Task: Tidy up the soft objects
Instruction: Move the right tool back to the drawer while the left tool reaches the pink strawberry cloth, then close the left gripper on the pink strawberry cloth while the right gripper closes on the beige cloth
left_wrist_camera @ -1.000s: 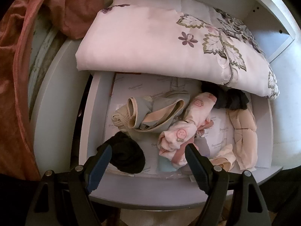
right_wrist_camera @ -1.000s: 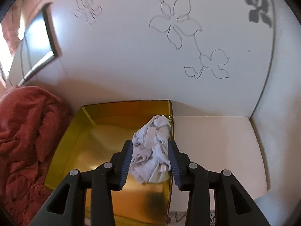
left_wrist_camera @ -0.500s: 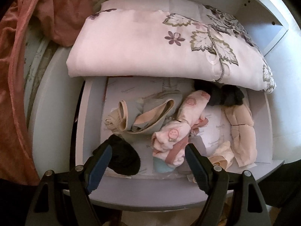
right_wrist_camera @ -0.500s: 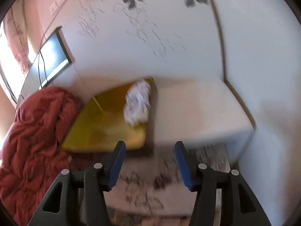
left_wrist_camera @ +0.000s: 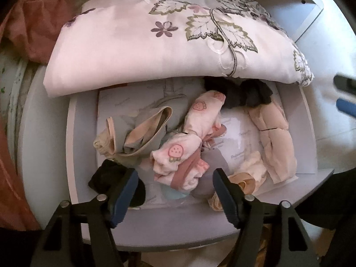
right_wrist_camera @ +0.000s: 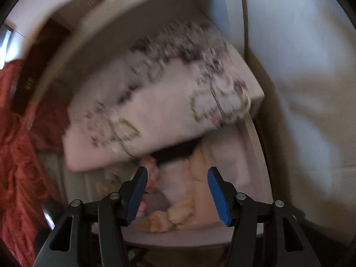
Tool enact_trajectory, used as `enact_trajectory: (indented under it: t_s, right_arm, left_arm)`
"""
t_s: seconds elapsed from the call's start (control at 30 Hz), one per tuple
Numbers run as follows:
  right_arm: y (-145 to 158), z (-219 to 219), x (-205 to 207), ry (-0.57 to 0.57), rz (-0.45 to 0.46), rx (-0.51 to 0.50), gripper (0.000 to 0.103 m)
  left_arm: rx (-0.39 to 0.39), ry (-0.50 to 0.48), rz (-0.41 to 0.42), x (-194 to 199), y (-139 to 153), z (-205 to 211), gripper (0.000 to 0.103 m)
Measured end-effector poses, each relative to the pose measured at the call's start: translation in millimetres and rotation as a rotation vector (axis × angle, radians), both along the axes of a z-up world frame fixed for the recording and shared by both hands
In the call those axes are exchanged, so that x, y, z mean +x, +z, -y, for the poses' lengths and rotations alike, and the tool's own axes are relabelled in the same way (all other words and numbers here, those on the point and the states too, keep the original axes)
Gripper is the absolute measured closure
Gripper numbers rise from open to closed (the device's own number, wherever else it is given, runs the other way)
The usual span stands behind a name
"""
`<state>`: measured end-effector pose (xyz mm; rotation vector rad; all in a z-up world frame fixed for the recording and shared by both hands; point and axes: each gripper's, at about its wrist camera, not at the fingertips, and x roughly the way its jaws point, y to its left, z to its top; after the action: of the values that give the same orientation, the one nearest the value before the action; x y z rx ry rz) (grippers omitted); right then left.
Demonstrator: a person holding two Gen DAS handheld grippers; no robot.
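Pale grey drawer (left_wrist_camera: 82, 146), under the folded floral quilt (left_wrist_camera: 142, 44), is holding your jumbled garments; your left gripper (left_wrist_camera: 173, 185), jaws just narrowing yet gripping nothing, is hovering at the front edge over the strawberry-print pink cloth (left_wrist_camera: 178, 153); your right gripper (right_wrist_camera: 176, 189), half-open and empty, is blurring overhead; lower and pinch next.

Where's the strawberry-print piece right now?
In the left wrist view, the strawberry-print piece lies mid-drawer, between the grey-and-beige garment on its left and the beige stockings on its right, just beyond the left claw.
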<state>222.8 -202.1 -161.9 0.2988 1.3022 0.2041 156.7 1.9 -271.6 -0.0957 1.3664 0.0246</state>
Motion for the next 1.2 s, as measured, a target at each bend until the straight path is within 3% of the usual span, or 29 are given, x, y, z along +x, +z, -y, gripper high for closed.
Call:
enact_trajectory:
  t_s: [0.53,0.7,0.9,1.2]
  right_arm:
    - [-35,4,4,-0.029,-0.128,-0.008,0.046]
    - [-45,-1,8,-0.030,-0.158,-0.028,0.046]
    - [-53,-8,11,-0.007,-0.165,-0.048,0.046]
    - [-70,-15,11,0.022,-0.185,-0.085,0.048]
  left_arm:
    - [0.051,-0.186,-0.075,46,-49,27,0.046]
    - [0.033,-0.168,-0.081,50,-62,22,0.054]
    - [-0.007,-0.165,-0.062,49,-62,13,0.070]
    - [-0.008,-0.155,-0.022,35,-43,9,0.075]
